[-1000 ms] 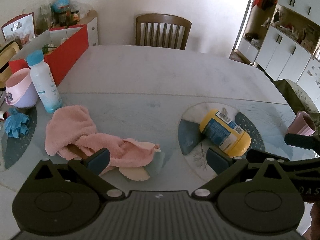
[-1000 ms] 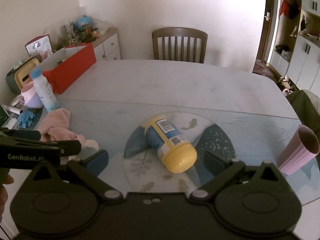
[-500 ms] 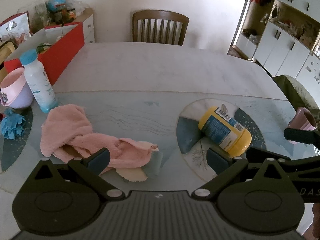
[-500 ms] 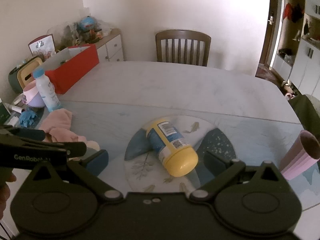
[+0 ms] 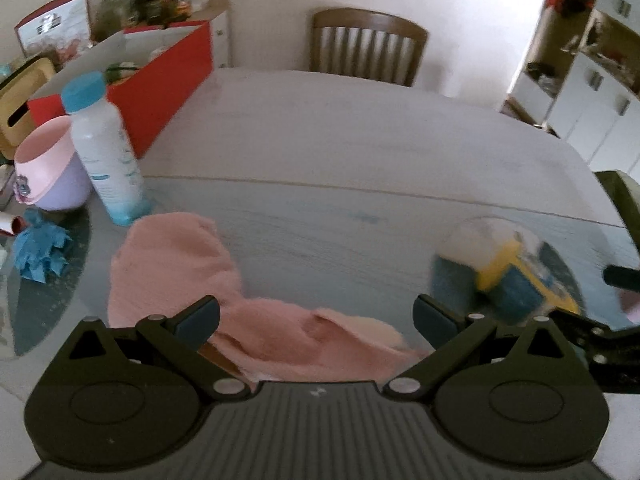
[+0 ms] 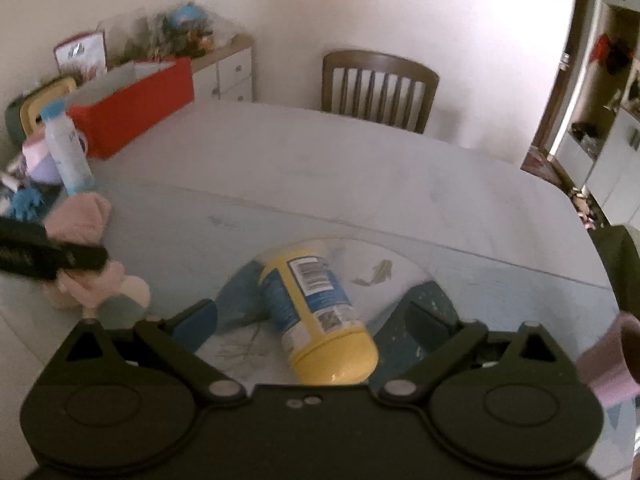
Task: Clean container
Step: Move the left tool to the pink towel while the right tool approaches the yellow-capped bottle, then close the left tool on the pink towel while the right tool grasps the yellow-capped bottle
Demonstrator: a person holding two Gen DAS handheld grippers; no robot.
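A yellow container (image 6: 318, 312) with a blue label lies on its side on the round patterned mat (image 6: 384, 276), yellow lid toward me. My right gripper (image 6: 316, 320) is open, with a finger on each side of the container. A crumpled pink cloth (image 5: 224, 300) lies on the glass table top. My left gripper (image 5: 316, 318) is open just above the near part of the cloth. The container (image 5: 520, 280) shows blurred at the right of the left wrist view. The pink cloth (image 6: 86, 248) appears at the left of the right wrist view, partly behind the left gripper's black body.
A white bottle (image 5: 106, 148) with a blue cap, a pink and lilac cup (image 5: 48, 164) and a blue rag (image 5: 40, 250) stand at the left. A red box (image 5: 160, 76) sits behind them. A pink tumbler (image 6: 608, 364) stands at the right. A wooden chair (image 6: 376, 88) is at the far side.
Both grippers have moved forward and lower. The left one now hangs over the pink cloth; the right one's fingers now flank the yellow container. Both views are blurred by motion.
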